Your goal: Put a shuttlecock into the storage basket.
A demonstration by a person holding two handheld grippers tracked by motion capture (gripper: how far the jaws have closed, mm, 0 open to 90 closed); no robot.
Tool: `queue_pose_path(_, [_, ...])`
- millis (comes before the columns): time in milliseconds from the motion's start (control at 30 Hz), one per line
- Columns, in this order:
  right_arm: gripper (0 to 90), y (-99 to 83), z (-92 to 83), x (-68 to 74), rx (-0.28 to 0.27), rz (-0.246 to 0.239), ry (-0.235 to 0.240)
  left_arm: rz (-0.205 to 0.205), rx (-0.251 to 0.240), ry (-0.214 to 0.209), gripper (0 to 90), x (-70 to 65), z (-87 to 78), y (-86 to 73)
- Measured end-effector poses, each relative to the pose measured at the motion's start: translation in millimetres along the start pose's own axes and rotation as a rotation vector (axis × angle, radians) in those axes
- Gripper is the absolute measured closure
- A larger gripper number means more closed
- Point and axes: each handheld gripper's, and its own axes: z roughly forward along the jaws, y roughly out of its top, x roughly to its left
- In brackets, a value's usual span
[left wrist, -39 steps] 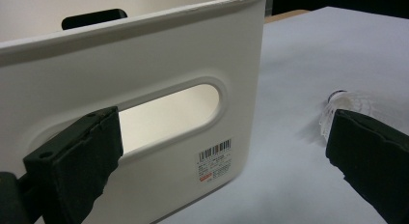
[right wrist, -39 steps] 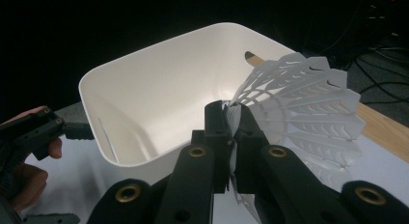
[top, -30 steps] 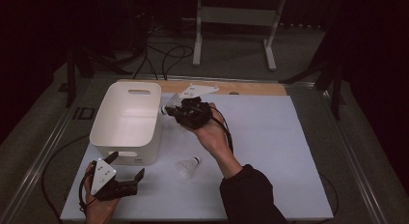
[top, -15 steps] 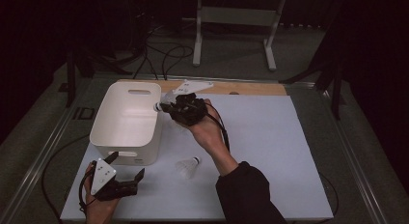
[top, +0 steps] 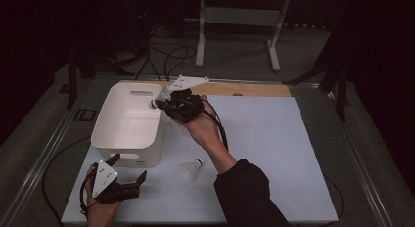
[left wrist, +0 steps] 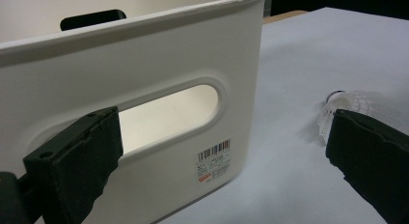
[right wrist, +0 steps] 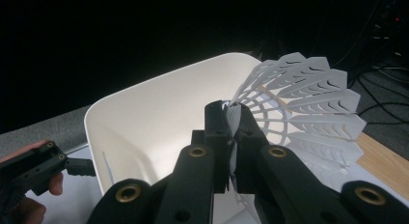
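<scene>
Your right gripper (top: pixel 164 102) is clamped on the skirt of a white plastic shuttlecock (right wrist: pixel 299 108); in the right gripper view the two jaws pinch the ribbed skirt just above its base, with the skirt fanning out toward 2 o'clock. Compared with a second ago, that hand has shifted toward 10 o'clock on the table and lifted a little, so the gripper's nose now sits over the right rim of the white plastic bin (top: pixel 128 123) instead of beside it. A second shuttlecock (top: pixel 192 169) lies on the white table mat (top: pixel 264 153), at about 4 o'clock from the bin and near your right forearm; it has not moved. Your left gripper (top: pixel 128 172) stays at the bin's near wall, around 6 o'clock from it, jaws wide apart with nothing between them. In the left gripper view they frame the bin's handle slot (left wrist: pixel 169 115) and barcode label (left wrist: pixel 213 160).
</scene>
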Motion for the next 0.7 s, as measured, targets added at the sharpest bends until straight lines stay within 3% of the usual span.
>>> queue_pose_path(633, [87.4, 9.0, 23.7, 13.0, 0.006, -0.002, 0.034, 0.0, -0.001, 0.003, 0.1, 0.3, -0.2, -0.1])
queue_pose_path(700, [83.7, 8.4, 26.7, 14.3, 0.001, -0.007, 0.051, 0.002, -0.002, 0.002, 0.1, 0.5, -0.5, 0.0])
